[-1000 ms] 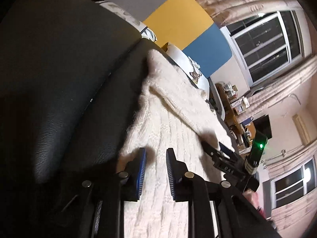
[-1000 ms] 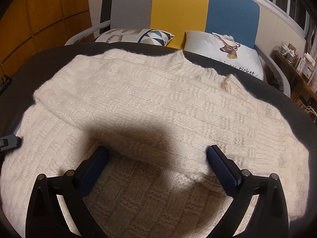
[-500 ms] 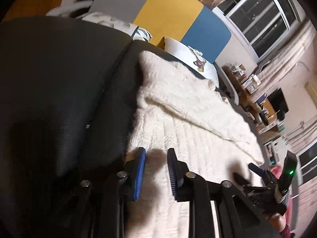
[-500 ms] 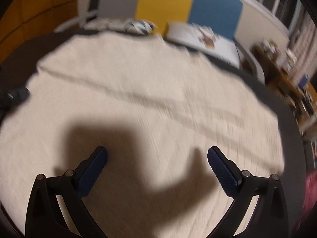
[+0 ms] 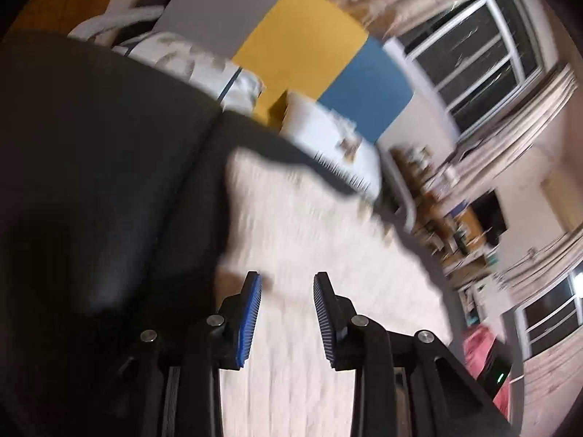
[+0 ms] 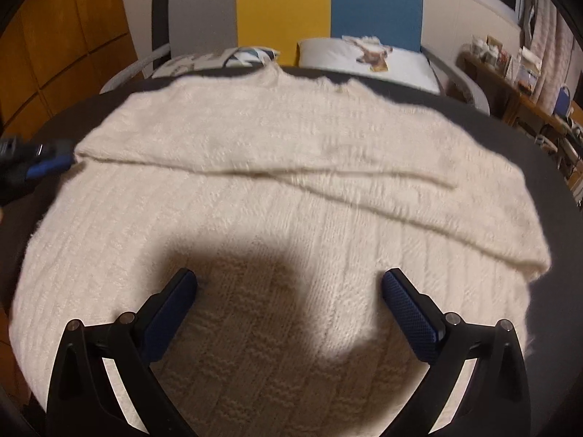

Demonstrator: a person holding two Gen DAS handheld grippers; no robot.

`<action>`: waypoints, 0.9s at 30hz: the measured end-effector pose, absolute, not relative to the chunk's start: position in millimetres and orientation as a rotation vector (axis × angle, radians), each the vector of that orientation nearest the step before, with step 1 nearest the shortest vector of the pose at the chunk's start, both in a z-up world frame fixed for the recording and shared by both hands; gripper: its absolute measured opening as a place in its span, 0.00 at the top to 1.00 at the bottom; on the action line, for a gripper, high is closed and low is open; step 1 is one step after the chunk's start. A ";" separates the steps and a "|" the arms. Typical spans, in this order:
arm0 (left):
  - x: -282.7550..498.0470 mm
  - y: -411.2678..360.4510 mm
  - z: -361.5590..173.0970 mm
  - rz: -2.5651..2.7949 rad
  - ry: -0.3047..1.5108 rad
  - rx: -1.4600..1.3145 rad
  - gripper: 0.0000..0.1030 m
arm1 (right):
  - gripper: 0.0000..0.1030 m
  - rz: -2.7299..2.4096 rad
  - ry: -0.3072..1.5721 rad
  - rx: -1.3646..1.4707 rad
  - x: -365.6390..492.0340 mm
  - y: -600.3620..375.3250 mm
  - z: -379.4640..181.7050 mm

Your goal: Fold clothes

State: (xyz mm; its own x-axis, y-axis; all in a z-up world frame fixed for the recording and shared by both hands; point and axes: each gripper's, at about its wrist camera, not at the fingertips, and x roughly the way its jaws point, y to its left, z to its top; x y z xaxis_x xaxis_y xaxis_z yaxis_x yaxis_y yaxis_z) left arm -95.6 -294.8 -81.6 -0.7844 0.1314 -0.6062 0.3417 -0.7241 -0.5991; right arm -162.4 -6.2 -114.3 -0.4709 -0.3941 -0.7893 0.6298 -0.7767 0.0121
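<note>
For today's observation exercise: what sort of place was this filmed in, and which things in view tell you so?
Most likely a lived-in room at home, a living room or bedroom. A cream knitted sweater lies on a dark padded surface, printed cushions sit behind it, and curtained windows and a cluttered shelf line the wall.

wrist views – close, angled down, sharing sweater (image 6: 291, 189)

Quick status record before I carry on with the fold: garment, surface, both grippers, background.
garment: cream knit sweater, spread flat, a fold line running across its upper half
surface: dark padded surface under the sweater
left gripper: jaws part open and just opening further, nothing between the pads, above the sweater's edge; view blurred
right gripper: jaws wide open, empty, above the near part of the sweater
background: grey, yellow and blue headboard, two pillows in front of it
</note>
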 end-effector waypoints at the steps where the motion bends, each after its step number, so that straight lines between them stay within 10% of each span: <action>1: -102.0 -304.2 -76.2 -2.648 1.093 0.957 0.71 | 0.00 -2.247 0.390 1.078 -163.2 -7.9 -109.4; 11: -187.5 -305.1 -87.2 -2.775 0.560 1.321 0.71 | 0.00 -2.192 0.428 0.963 -230.0 -69.5 -79.1; 27: -266.0 -252.7 -48.5 -3.201 0.462 1.516 0.71 | 0.00 -2.055 0.183 0.977 -276.7 -38.7 -94.1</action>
